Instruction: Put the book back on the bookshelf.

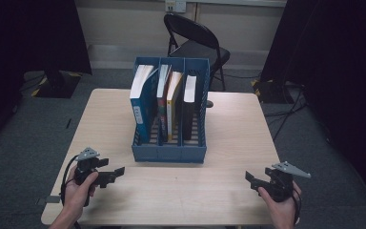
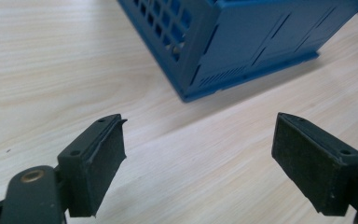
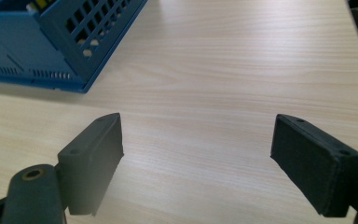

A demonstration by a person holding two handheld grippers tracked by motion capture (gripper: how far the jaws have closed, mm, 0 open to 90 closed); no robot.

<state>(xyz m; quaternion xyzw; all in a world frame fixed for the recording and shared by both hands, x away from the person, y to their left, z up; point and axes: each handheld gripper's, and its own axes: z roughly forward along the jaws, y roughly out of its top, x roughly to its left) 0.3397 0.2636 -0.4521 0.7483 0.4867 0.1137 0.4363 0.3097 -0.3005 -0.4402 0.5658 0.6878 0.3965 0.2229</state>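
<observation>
Nearest the high view's camera, we note two hands at the near edge of the pale wood-grain table (image 1: 228, 124), each holding a black two-jaw gripper. We place the left gripper (image 1: 120, 171) at the near left of the table and the right gripper (image 1: 248, 177) at the near right; both point inward, and neither touches anything else. Between and beyond them stands the blue slotted plastic three-compartment file rack (image 1: 169, 153), at the table's middle. It holds a blue-covered book (image 1: 140, 102) in its left compartment, two thinner books (image 1: 167, 102) in the middle one, and a black-covered book (image 1: 189, 107) in the right one. A black folding metal chair (image 1: 195, 40) stands behind the table.

From the left gripper view, we record the jaws set wide apart over bare table, with nothing between them. The rack's near corner (image 2: 200, 70) lies ahead, apart from the jaws.

From the right gripper view, we record the jaws likewise wide apart and holding nothing. The rack's corner (image 3: 65, 51) sits at upper left, well apart from them.
</observation>
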